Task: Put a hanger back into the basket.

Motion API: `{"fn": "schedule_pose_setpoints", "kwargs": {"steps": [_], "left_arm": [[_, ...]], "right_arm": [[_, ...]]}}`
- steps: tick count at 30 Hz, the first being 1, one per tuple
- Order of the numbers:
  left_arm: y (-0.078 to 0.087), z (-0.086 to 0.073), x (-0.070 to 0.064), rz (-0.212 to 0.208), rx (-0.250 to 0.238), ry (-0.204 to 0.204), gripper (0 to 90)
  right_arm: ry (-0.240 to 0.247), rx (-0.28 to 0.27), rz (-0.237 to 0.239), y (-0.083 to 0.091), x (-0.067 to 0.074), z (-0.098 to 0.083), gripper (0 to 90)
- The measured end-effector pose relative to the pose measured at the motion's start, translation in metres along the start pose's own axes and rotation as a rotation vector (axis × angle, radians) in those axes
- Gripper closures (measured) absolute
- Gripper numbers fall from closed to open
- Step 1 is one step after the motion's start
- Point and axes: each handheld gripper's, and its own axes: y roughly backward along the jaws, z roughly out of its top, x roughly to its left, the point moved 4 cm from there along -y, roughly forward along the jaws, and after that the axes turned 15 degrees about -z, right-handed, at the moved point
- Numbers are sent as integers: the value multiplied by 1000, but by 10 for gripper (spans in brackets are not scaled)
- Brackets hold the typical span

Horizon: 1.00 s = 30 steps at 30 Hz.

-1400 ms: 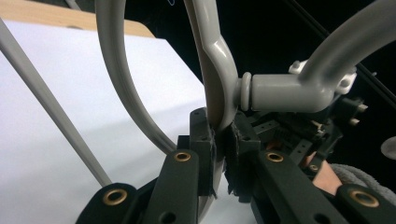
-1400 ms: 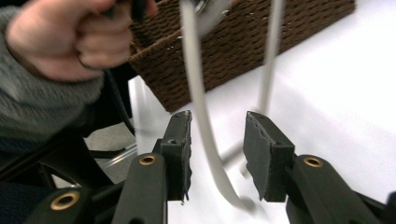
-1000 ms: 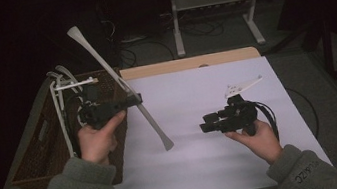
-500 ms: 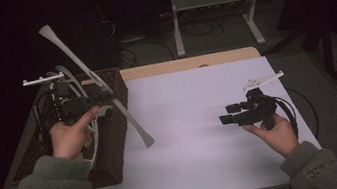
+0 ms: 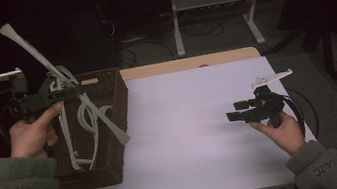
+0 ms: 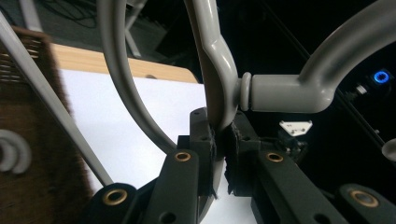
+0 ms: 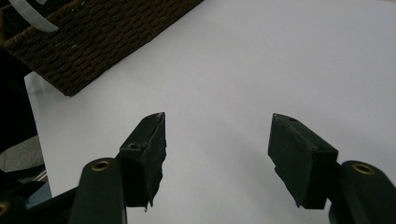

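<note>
Two hands reach in from the near edge of the counter [image 5: 195, 120], each holding a tool. Nearest on the right, the right hand [image 5: 286, 132] grips the right tool [image 5: 233, 116] low over the white counter surface, close to its right edge, with the black jaws pointing left across the bare middle. In the right gripper view those jaws stand well apart with nothing between them, having just been opening; only white surface lies ahead of them, and a corner of the basket [image 7: 93, 42] sits farther off at the upper left.

Between the two hands the white surface lies open and wide, from the near edge to the strip of bare wood along the far edge.

On the left, the left hand [image 5: 33, 135] holds the left tool [image 5: 72, 90] above the dark woven basket [image 5: 113, 113], which stands on the left end of the counter with its right wall bordering the open surface. The left tool is clamped tight on a grey plastic clothes hanger [image 5: 61, 85]; the left gripper view shows the pads pinching the hanger [image 6: 219, 70] at the base of its hook. One long arm of the hanger slants up and away to the left past the counter edge, the other slants down toward the basket's right rim. More pale hangers [image 5: 87, 122] lie inside the basket.

Beyond the far edge, a dark floor with cables and a metal stand [image 5: 215, 11]
</note>
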Motion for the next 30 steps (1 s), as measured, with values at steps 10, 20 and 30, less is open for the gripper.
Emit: {"fn": "schedule_pose_setpoints", "kwargs": {"steps": [10,20,30], "left_arm": [[40,13,17,33,-54,36,826],[62,18,31,138,-46,25,828],[75,3,81,297,36,94,828]], "right_arm": [[-14,5,-17,2,-6,-3,346],[-17,5,-19,2,-8,-4,345],[-10,-1,-28,5,-9,-6,346]]}}
